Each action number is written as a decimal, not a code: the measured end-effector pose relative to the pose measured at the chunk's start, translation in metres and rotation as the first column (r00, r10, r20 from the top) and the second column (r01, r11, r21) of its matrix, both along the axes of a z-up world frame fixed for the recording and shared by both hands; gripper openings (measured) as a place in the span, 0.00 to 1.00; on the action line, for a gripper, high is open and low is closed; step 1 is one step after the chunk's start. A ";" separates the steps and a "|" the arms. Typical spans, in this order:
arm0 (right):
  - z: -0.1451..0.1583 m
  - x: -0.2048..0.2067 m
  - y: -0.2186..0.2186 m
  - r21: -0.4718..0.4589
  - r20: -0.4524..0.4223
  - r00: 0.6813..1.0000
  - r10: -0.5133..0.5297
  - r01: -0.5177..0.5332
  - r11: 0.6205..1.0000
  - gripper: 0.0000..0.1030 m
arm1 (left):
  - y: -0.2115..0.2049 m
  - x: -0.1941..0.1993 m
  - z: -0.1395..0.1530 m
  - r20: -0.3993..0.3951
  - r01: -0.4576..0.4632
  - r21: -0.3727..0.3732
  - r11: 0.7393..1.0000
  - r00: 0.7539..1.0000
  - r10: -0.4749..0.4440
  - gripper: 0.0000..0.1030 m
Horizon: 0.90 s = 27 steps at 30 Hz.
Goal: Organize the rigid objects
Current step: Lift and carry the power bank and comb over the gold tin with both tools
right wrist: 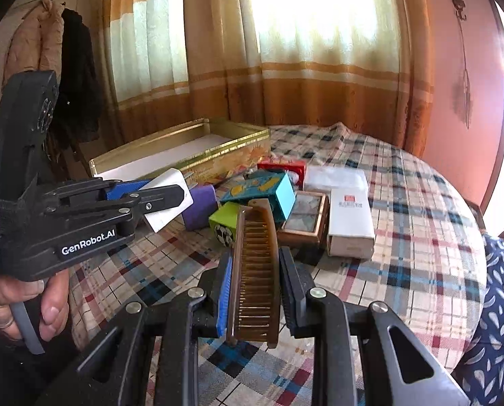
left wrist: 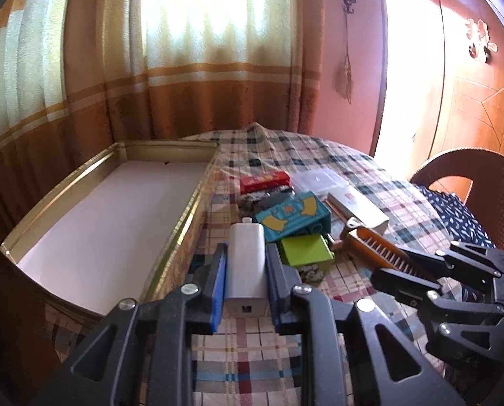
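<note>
My left gripper is shut on a silver power bank, lifted over the plaid tablecloth just right of an open gold tin with a bare white floor. In the right wrist view the left gripper holds that power bank in front of the gold tin. My right gripper is shut on a brown comb, which lies lengthwise between the pads. The left wrist view shows the right gripper and the comb at the right.
Between the grippers lies a pile: a teal box, green box, purple block, red box, brown framed box, white carton and clear case. A chair stands at the table's right edge.
</note>
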State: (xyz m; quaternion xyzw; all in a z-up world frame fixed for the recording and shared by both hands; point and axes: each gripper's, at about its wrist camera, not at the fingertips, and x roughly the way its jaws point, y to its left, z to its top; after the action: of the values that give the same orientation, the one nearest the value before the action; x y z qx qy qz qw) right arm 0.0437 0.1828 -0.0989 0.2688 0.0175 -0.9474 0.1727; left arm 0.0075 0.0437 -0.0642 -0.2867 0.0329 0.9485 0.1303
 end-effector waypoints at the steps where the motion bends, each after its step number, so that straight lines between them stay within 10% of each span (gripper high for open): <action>1: 0.002 0.000 0.000 0.003 -0.011 1.000 0.000 0.000 1.000 0.27 | -0.001 0.000 0.002 -0.009 -0.007 0.003 1.000 1.000 0.007 0.19; 27: 0.022 -0.017 0.008 -0.048 -0.087 0.996 -0.033 0.029 0.998 0.27 | -0.025 -0.003 0.022 -0.110 -0.101 0.070 0.992 0.988 0.108 0.19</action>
State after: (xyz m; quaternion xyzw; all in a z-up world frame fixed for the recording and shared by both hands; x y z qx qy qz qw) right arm 0.0271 0.1906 -0.0768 0.2231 -0.0015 -0.9610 0.1632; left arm 0.0043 0.0191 -0.0419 -0.2294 -0.0051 0.9694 0.0874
